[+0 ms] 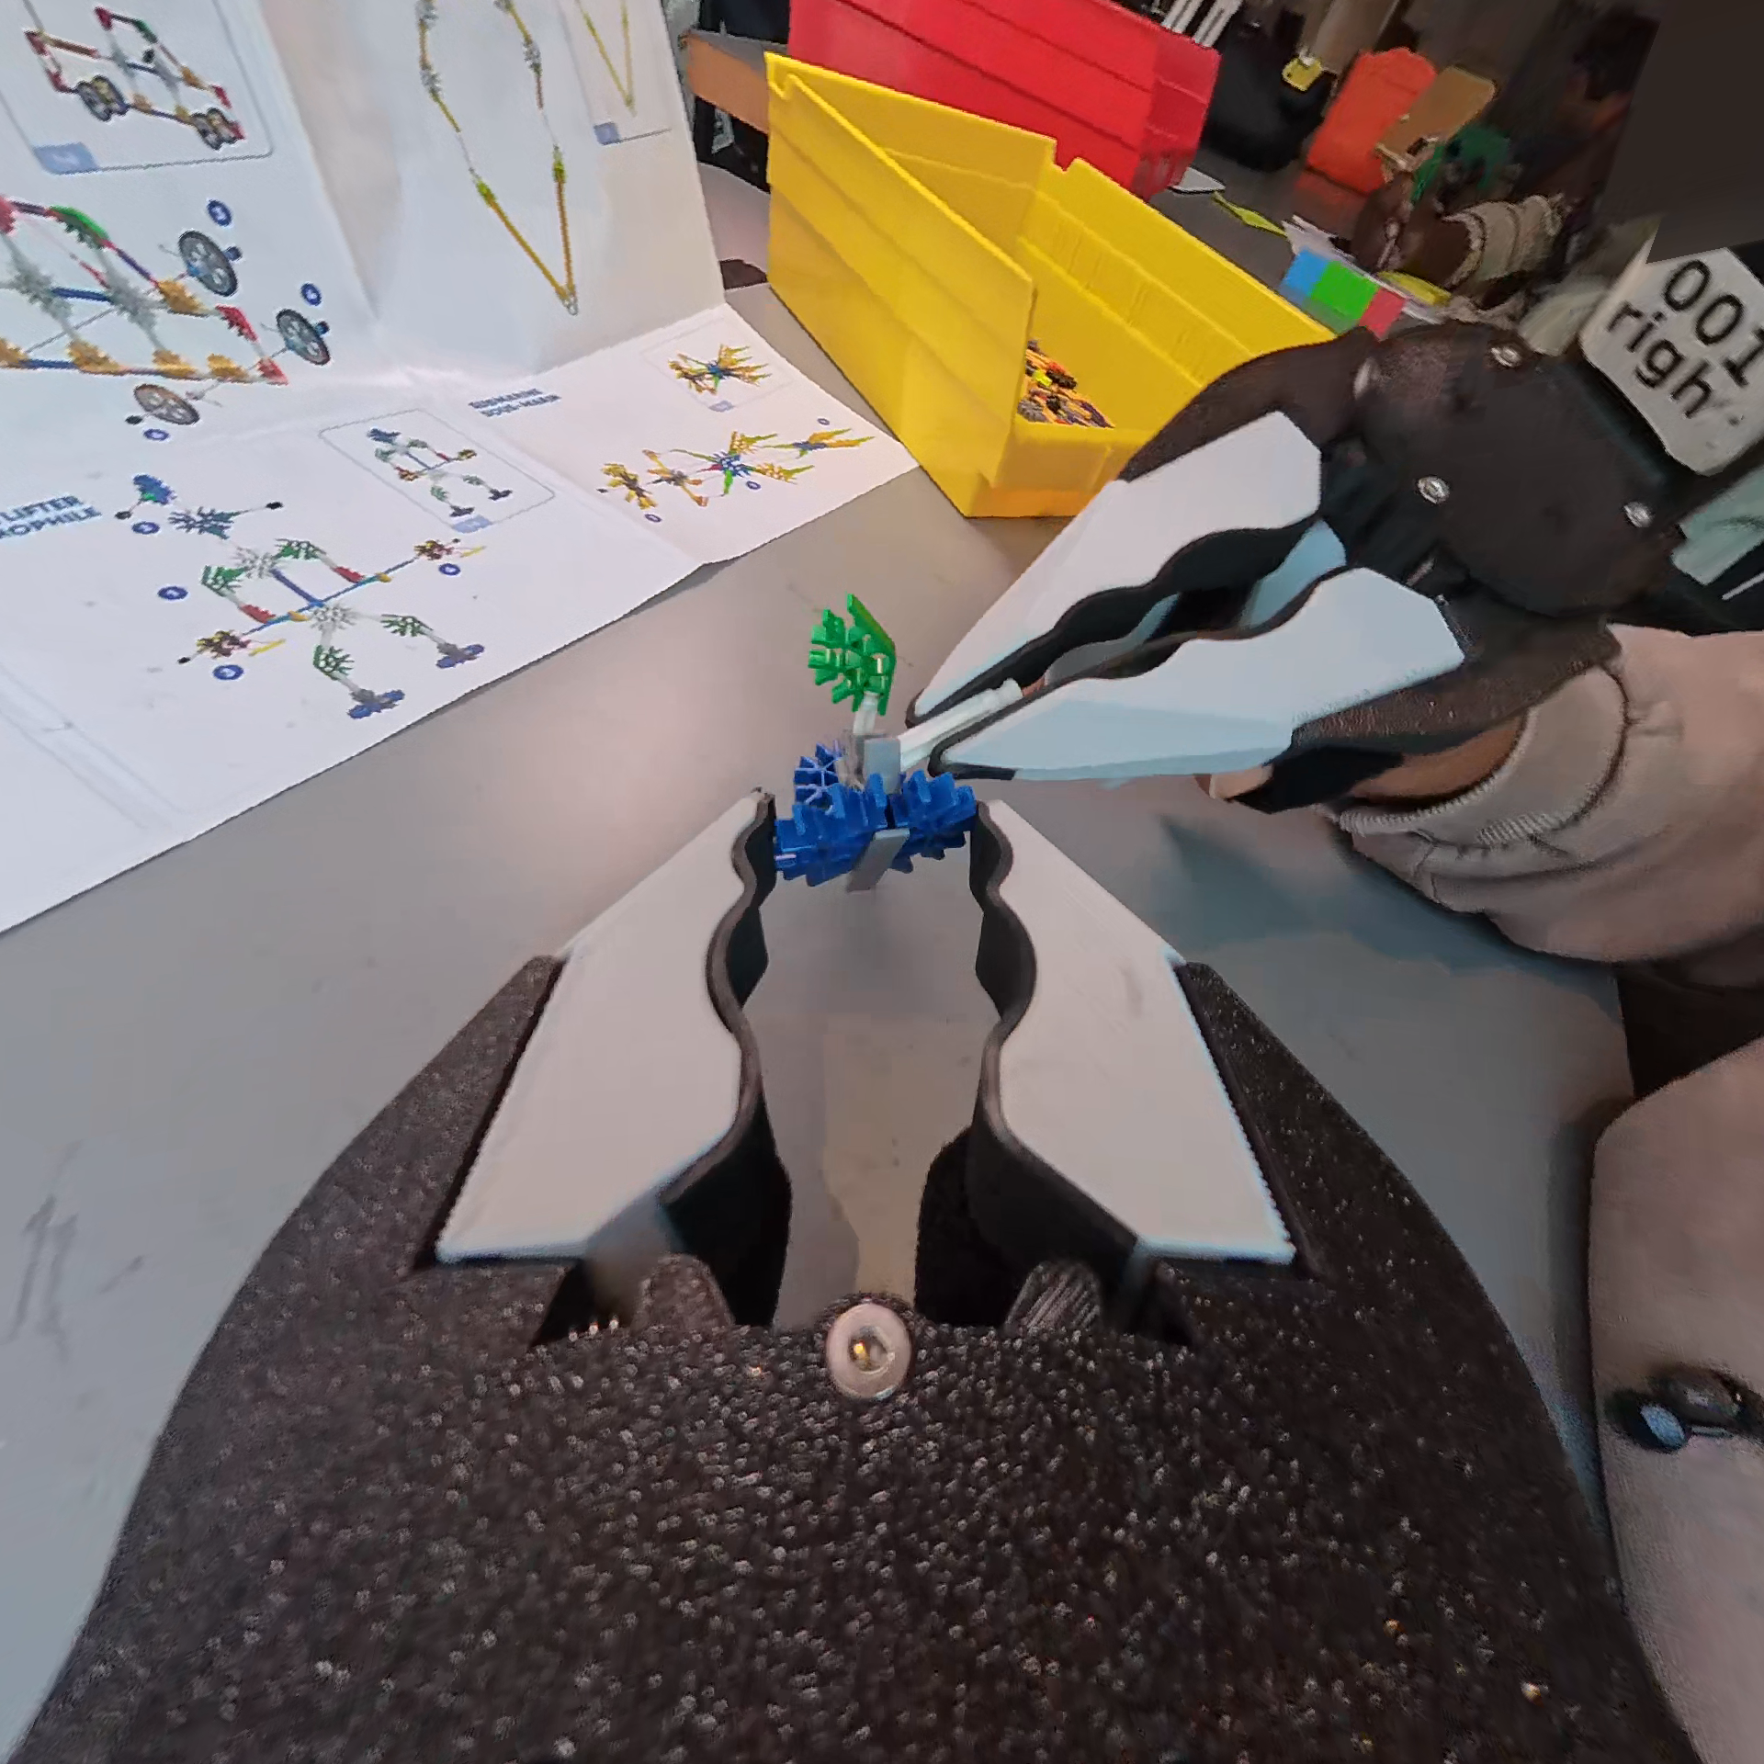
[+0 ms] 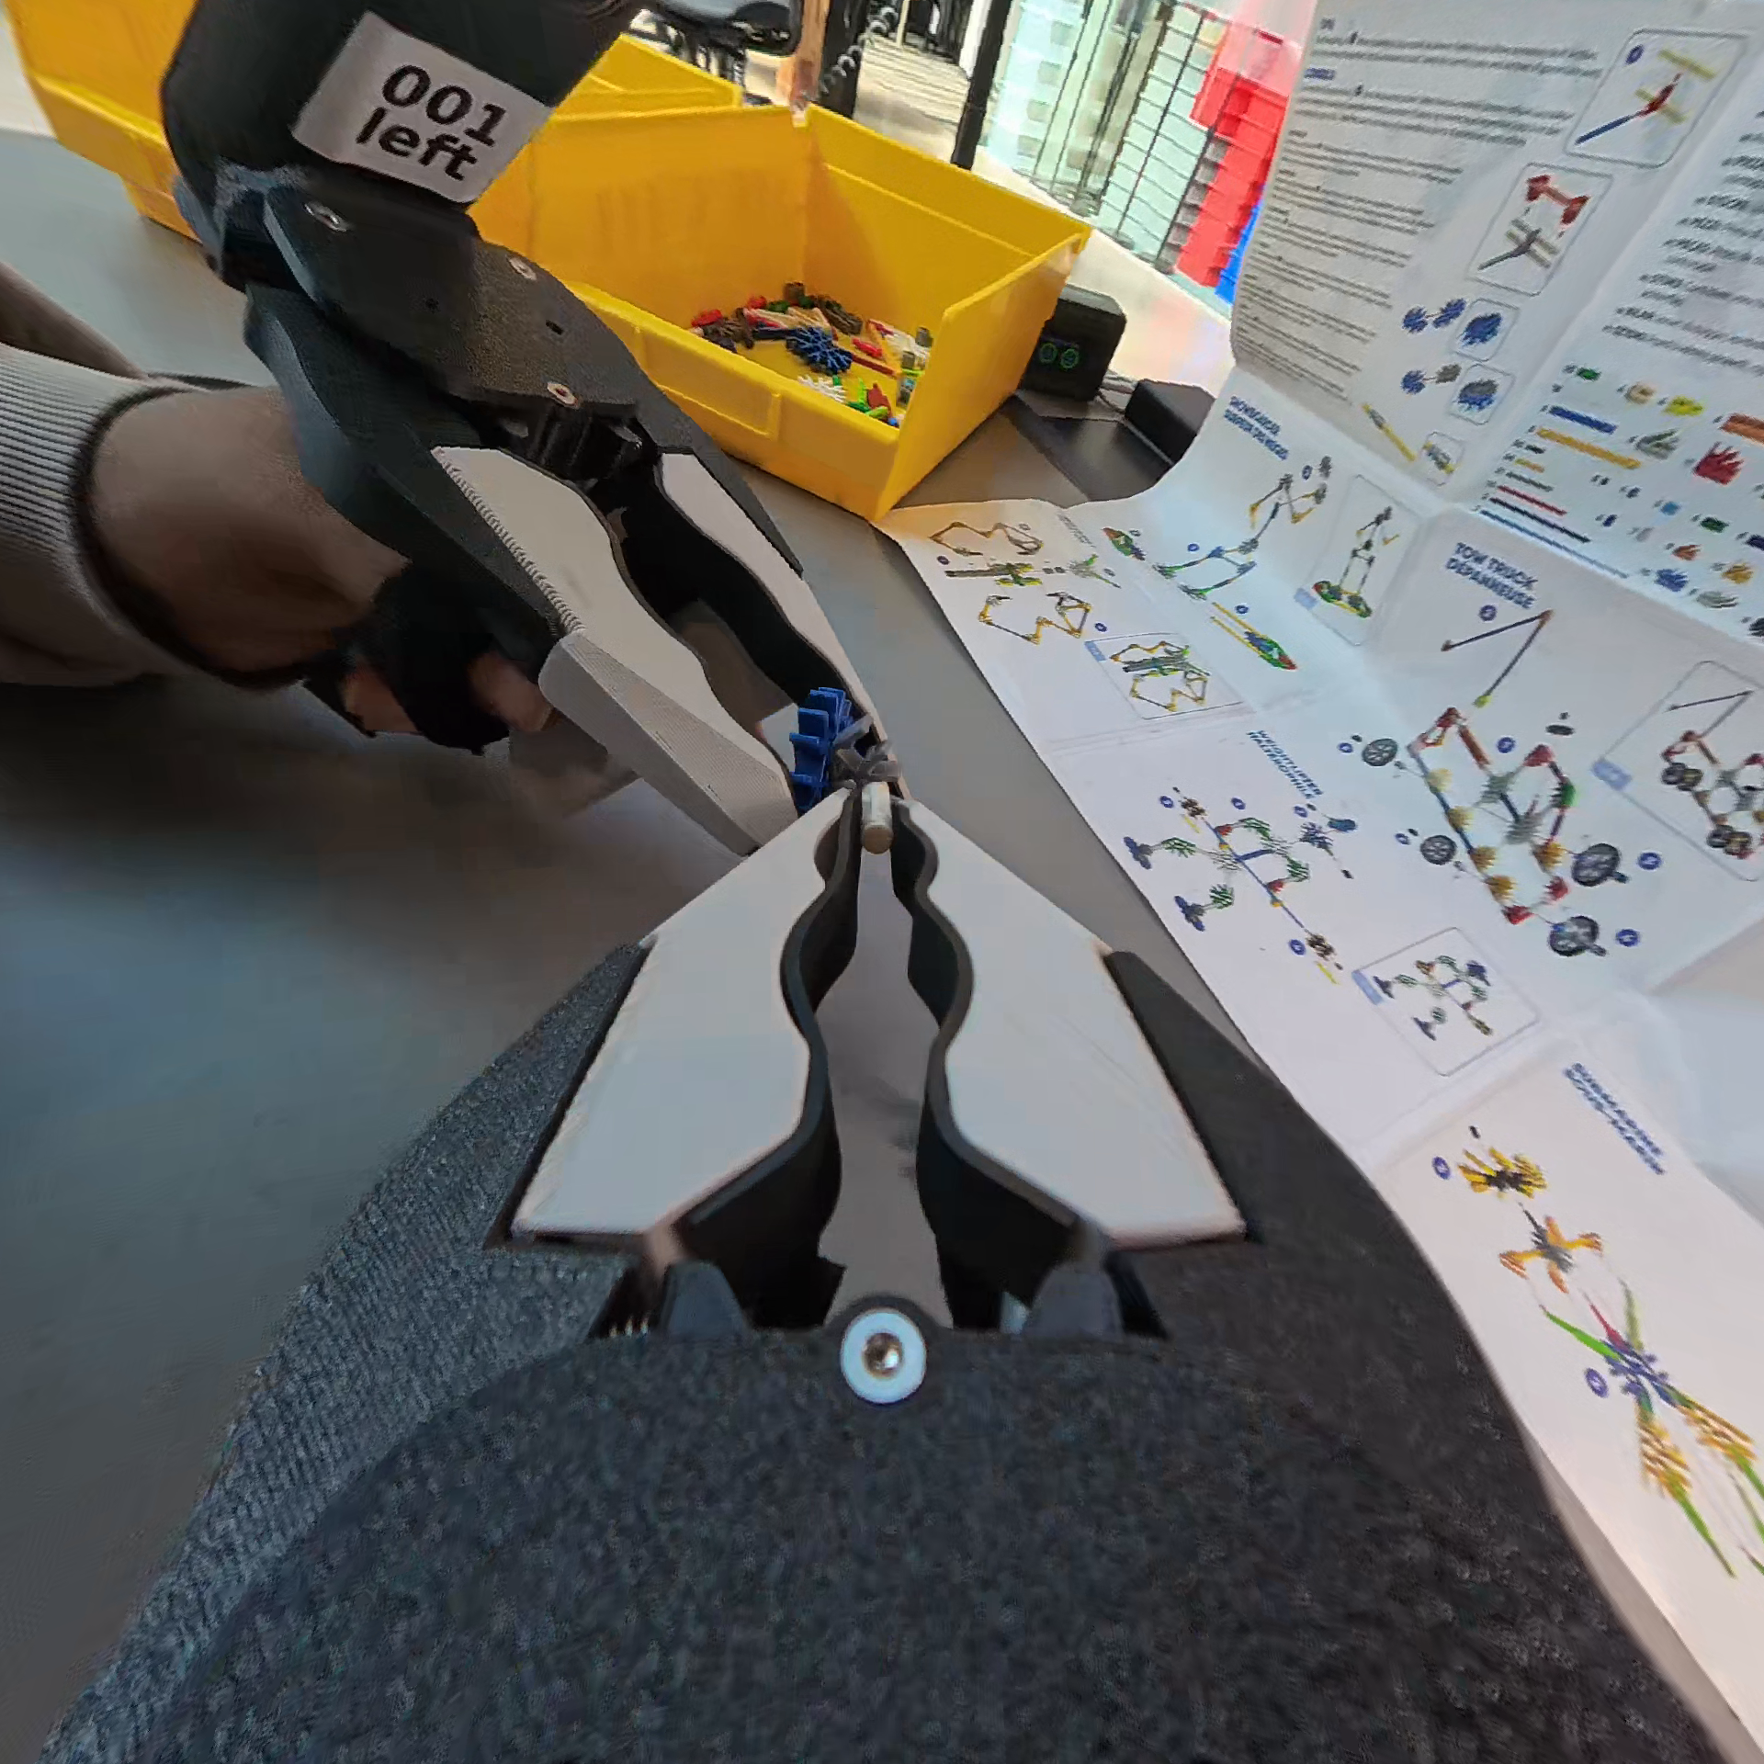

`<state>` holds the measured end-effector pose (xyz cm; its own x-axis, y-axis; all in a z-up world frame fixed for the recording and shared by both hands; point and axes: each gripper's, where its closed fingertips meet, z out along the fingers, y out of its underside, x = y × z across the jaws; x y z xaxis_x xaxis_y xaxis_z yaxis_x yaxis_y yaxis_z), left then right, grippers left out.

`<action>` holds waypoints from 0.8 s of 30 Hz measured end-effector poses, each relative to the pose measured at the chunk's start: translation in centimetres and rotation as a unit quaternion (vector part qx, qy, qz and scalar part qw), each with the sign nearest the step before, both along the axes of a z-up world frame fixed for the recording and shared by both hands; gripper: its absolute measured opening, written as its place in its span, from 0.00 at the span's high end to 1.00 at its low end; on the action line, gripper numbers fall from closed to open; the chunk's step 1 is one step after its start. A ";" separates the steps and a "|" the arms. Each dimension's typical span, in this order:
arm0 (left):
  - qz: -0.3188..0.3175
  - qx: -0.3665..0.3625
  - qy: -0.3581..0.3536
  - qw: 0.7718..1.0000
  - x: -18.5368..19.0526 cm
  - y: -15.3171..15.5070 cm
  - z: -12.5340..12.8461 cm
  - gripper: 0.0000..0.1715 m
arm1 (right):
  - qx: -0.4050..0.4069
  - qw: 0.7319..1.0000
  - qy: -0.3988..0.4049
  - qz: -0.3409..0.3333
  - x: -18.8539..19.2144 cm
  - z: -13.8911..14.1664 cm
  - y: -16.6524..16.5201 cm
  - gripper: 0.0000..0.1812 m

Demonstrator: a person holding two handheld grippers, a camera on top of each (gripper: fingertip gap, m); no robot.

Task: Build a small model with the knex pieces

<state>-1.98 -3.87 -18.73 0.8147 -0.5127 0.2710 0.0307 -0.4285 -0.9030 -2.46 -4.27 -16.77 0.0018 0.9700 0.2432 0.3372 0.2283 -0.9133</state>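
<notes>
My left gripper (image 1: 871,835) is shut on a blue toy connector (image 1: 840,835), part of a small assembly just above the grey table (image 1: 334,1002). A grey connector (image 1: 873,759) sits on the blue one, and a short rod leads up to a green connector (image 1: 852,661). My right gripper (image 1: 921,740) comes in from the right and is shut on a white rod (image 1: 955,730) that meets the grey connector. In the right wrist view, my right gripper (image 2: 873,826) pinches the white rod (image 2: 876,823), and the left gripper (image 2: 821,754) holds the blue connector (image 2: 819,740).
A yellow bin (image 1: 955,315) with small loose toy parts (image 2: 821,353) stands behind the assembly. A red bin (image 1: 1002,67) is farther back. A large white instruction sheet (image 1: 334,477) lies on the table and stands up behind it. A person's hands hold both grippers. Only a small space, under 4 cm, lies between the two pairs of fingers.
</notes>
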 end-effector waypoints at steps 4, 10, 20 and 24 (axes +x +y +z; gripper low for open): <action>0.040 -0.034 -0.025 0.998 -0.3 0.9 -0.7 0.77 | 0.129 0.990 -0.036 -0.053 -0.4 -0.4 0.7 0.98; 0.040 -0.079 -0.102 0.991 -0.4 0.8 -1.1 0.77 | 0.216 0.973 -0.051 -0.064 -0.7 -0.3 0.8 0.98; -0.097 -0.019 0.071 0.993 0.5 -1.8 -1.9 0.75 | -0.228 0.952 0.124 0.160 2.6 4.3 -0.1 0.98; -0.125 -0.014 0.061 0.990 1.2 -2.4 -1.5 0.75 | -0.221 0.952 0.095 0.190 2.6 3.2 -1.3 0.98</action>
<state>-0.74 -6.25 -20.22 0.6910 -0.6959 0.1958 -0.1873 -0.4339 -0.8813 0.16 -5.60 -13.61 -0.3656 0.9173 -0.1578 0.1257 -0.1194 -0.9849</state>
